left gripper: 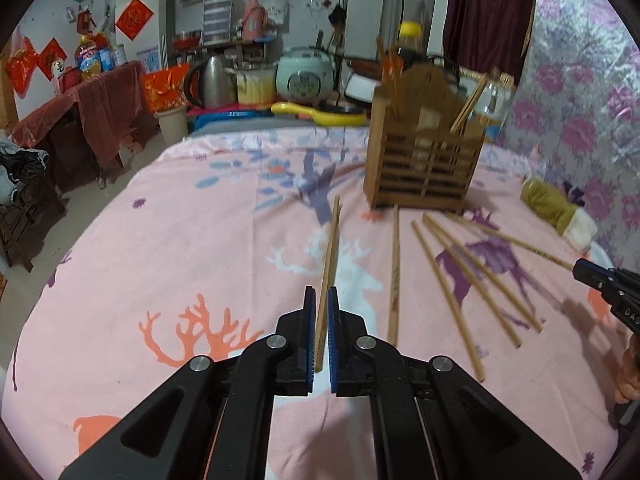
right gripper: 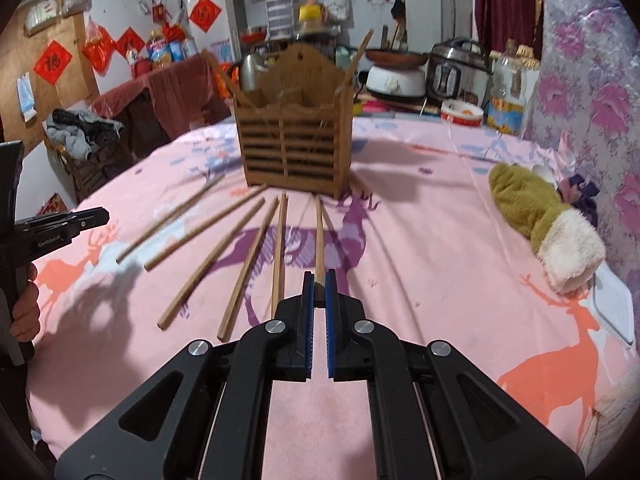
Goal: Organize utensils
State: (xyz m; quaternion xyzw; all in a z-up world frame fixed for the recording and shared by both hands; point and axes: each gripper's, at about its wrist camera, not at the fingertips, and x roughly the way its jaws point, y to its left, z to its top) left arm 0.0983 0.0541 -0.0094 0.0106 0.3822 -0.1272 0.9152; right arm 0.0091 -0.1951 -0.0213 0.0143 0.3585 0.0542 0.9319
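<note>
A slatted wooden utensil holder (left gripper: 424, 168) (right gripper: 294, 140) stands on the pink deer-print cloth with a few chopsticks upright in it. In the left wrist view my left gripper (left gripper: 321, 294) is shut on a bamboo chopstick (left gripper: 330, 248), whose far end points toward the holder. In the right wrist view my right gripper (right gripper: 319, 278) is shut on the near end of another chopstick (right gripper: 319, 236). Several loose chopsticks (left gripper: 448, 292) (right gripper: 240, 272) lie fanned out between the two grippers. Each gripper shows at the edge of the other's view: the right gripper (left gripper: 600, 280) and the left gripper (right gripper: 64, 224).
An olive plush mitten (right gripper: 548, 220) (left gripper: 556, 208) lies right of the holder, a white tray (right gripper: 616, 304) beside it. A rice cooker (left gripper: 306, 76), a kettle (left gripper: 212, 80) and an oil bottle (right gripper: 506, 92) crowd the far edge. The cloth drops off at the left.
</note>
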